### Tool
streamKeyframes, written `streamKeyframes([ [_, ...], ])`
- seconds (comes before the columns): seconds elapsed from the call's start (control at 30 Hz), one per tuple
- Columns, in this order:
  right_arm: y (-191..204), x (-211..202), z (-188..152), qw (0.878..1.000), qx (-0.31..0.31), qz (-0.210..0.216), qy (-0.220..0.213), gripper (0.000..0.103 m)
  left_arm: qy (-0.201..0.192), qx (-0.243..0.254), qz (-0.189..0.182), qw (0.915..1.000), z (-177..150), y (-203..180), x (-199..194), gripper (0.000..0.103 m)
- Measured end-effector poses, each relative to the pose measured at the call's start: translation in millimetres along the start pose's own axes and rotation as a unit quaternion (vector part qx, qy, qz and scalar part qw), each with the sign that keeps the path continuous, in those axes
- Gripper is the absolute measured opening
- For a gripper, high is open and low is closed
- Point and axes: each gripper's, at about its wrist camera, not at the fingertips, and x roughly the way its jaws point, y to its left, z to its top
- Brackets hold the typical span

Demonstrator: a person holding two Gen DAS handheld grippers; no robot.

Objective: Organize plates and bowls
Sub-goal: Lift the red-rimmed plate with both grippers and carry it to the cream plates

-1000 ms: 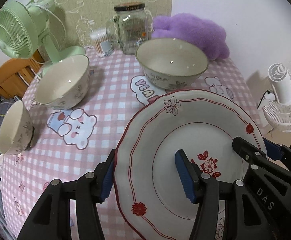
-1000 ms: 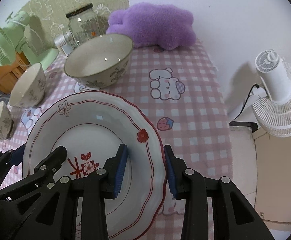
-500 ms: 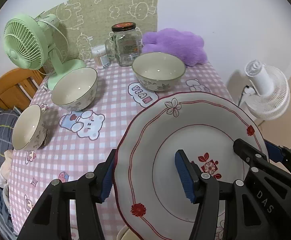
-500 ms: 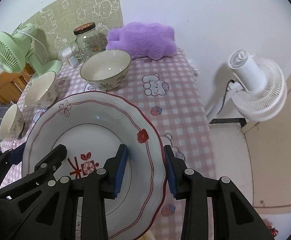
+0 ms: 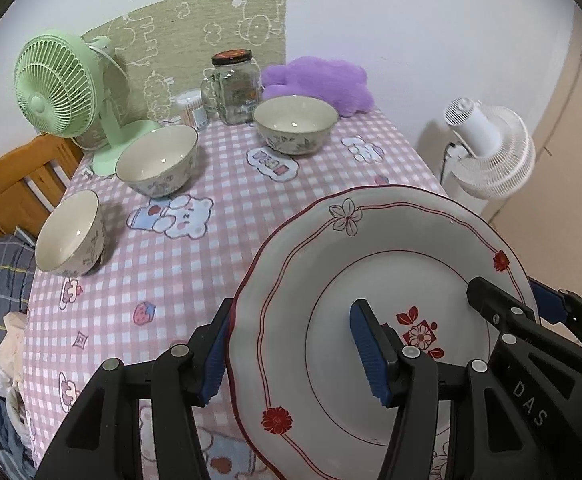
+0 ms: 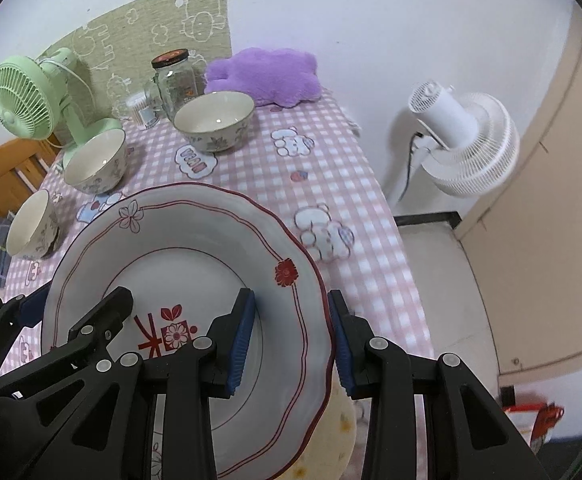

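Both cameras rode just behind their own tongs, tilted steeply down and forward. The left view looked past the left tongs point(image 5: 295, 352) across the counter point(image 5: 195, 256) toward the back wall; the right view, past the right tongs point(image 6: 291, 336), sat further to the right (the white fan point(image 6: 463, 144) stood larger there). Each had the plate point(image 5: 391, 264) close below, and both shared the three bowls, the jar point(image 6: 175, 76) and the green fan point(image 5: 55, 84).
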Motion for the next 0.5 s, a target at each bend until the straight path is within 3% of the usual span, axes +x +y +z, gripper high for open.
streamKeyframes([
  [0.3, -10.7, -4.5, -43.8, 1.0, 0.006, -0.009, 0.024, 0.04, 0.022, 0.018, -0.004, 0.9996, -36.8, -16.8, -0.7, 0.059],
  [0.5, -26.6, 9.1, -57.6, 0.998, -0.015, -0.002, 0.054, 0.04, 0.05, 0.002, 0.0, 0.9987, -55.9, -33.1, 10.5, 0.059],
])
